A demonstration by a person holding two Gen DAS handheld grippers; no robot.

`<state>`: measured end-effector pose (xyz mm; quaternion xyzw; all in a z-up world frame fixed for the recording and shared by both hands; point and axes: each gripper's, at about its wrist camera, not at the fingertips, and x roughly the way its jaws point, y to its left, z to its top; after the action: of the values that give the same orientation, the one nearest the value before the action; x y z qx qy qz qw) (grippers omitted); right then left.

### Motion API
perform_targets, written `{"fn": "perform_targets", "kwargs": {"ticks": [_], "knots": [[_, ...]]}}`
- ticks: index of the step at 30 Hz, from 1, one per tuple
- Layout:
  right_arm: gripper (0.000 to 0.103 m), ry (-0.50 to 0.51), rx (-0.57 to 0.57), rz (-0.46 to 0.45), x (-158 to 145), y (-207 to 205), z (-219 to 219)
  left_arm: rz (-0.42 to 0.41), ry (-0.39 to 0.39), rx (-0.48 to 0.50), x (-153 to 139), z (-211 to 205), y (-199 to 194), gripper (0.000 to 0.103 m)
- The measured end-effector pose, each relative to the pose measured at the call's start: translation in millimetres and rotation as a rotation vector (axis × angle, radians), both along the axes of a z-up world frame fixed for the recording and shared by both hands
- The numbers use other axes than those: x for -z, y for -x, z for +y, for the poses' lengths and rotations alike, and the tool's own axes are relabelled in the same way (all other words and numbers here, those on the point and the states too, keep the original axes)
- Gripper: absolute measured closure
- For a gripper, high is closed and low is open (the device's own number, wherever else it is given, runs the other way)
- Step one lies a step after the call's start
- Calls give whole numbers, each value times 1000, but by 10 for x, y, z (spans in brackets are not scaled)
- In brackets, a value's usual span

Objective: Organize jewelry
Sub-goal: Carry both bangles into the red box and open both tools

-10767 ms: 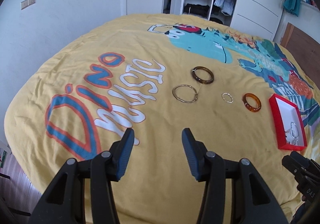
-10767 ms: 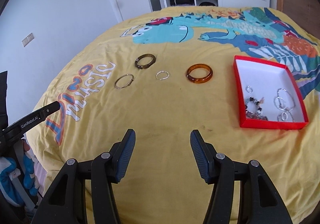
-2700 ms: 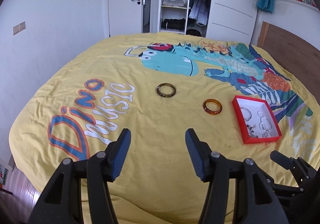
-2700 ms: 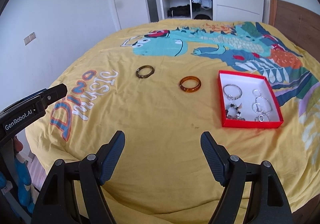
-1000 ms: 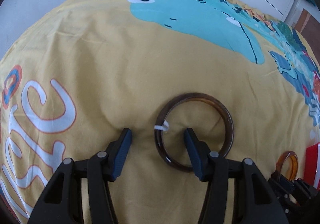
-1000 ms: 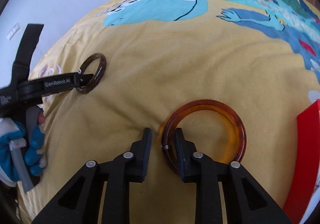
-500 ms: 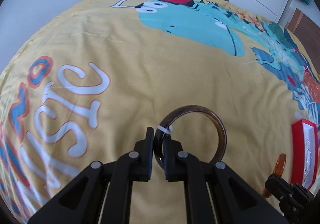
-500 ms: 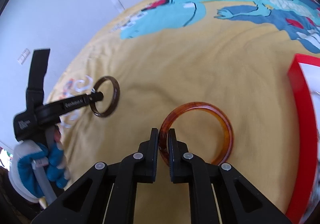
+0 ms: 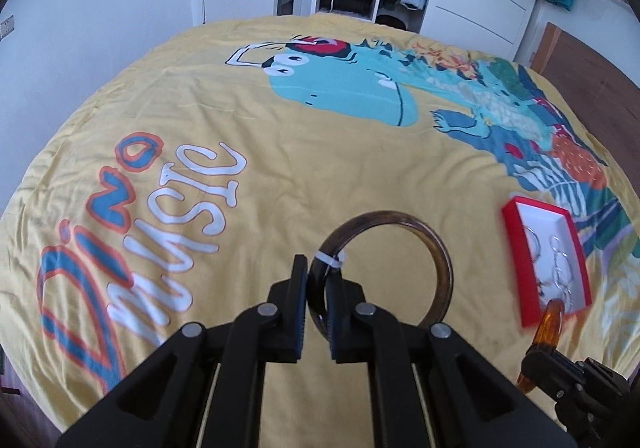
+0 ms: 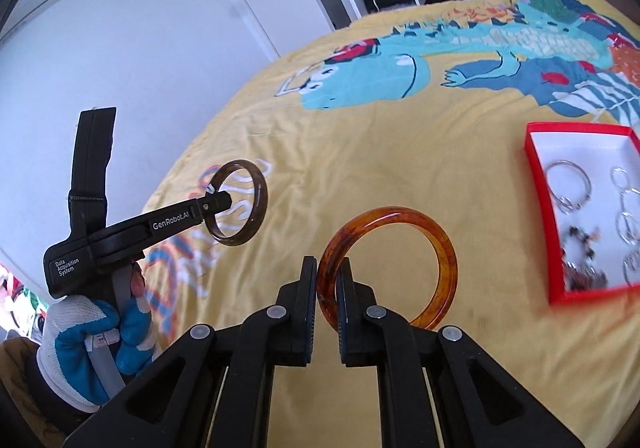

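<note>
My left gripper (image 9: 318,280) is shut on the rim of a dark brown bangle (image 9: 434,252) with a small white tag, held in the air above the yellow bedspread. The same left gripper (image 10: 222,204) and dark bangle (image 10: 256,216) show at the left of the right wrist view. My right gripper (image 10: 327,276) is shut on an amber bangle (image 10: 444,248), also lifted off the bed; its edge (image 9: 548,322) shows at the lower right of the left wrist view. A red box (image 10: 538,184) with a white inside holds several silver pieces.
The yellow bedspread (image 9: 280,120) with a dinosaur print and large letters covers the bed. A gloved hand (image 10: 76,344) holds the left tool. The red box (image 9: 518,268) lies near the bed's right side. Behind stand a white door, an open wardrobe and a wooden headboard.
Both grippers closed on their bangles and lifted them off the bedspread. Both views pulled back and up, so more of the bed and the red box came into sight.
</note>
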<state>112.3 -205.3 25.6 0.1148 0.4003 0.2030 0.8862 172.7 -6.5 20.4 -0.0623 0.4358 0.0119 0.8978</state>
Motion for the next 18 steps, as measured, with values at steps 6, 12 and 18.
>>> {"fn": "perform_targets", "kwargs": {"ticks": [6, 12, 18], "knots": [[94, -9, 15, -45, -197, 497, -84, -31, -2, 32, -227, -111, 483, 95], [94, -17, 67, -96, -389, 863, -326, -66, -7, 54, -442, -190, 853, 95], [94, -21, 130, -131, -491, 1089, -644, -77, -3, 89, -524, -368, 987, 95]]}}
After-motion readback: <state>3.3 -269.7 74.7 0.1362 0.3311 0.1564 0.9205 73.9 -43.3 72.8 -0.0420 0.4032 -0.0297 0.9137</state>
